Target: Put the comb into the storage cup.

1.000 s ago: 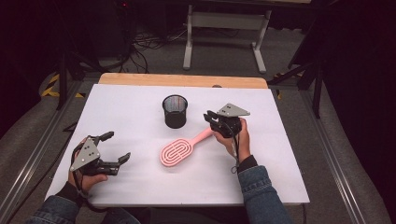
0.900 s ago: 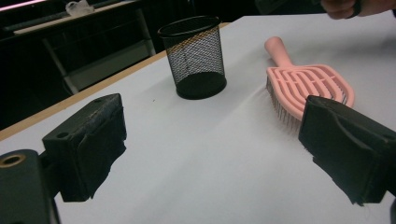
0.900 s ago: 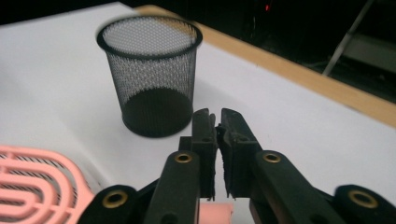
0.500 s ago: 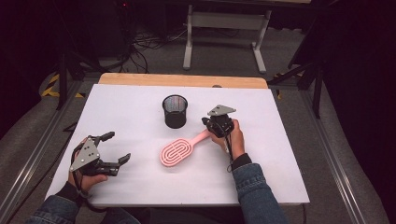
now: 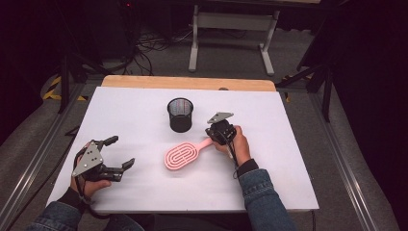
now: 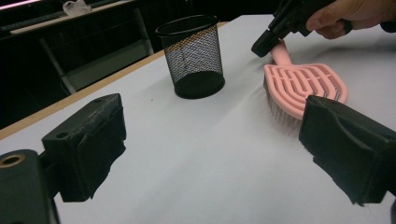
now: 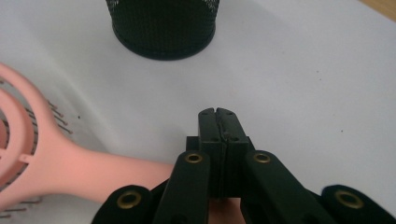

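Observation:
A pink paddle hairbrush (image 5: 180,155) lies bristles down in the middle of the white table (image 5: 288,183), its handle pointing up and right. My right gripper (image 5: 211,136) is low over the handle's end, and its jaws are shut together with nothing between them. In the right gripper view the closed tips (image 7: 217,113) point at bare table, and the handle (image 7: 93,172) runs under the gripper's body. My left gripper (image 5: 120,153) rests open at the near left, well apart from the brush. In the left gripper view the brush (image 6: 303,84) lies beyond the wide jaws.
A black mesh cup (image 5: 180,114) stands upright just behind the brush, close to the right gripper (image 6: 264,45); it also shows in the gripper views (image 6: 194,56) (image 7: 163,28). A wooden strip (image 5: 187,83) edges the table's far side.
My right gripper has come down and slightly left, to the end of the brush handle. The left gripper, the brush and the cup have not moved.

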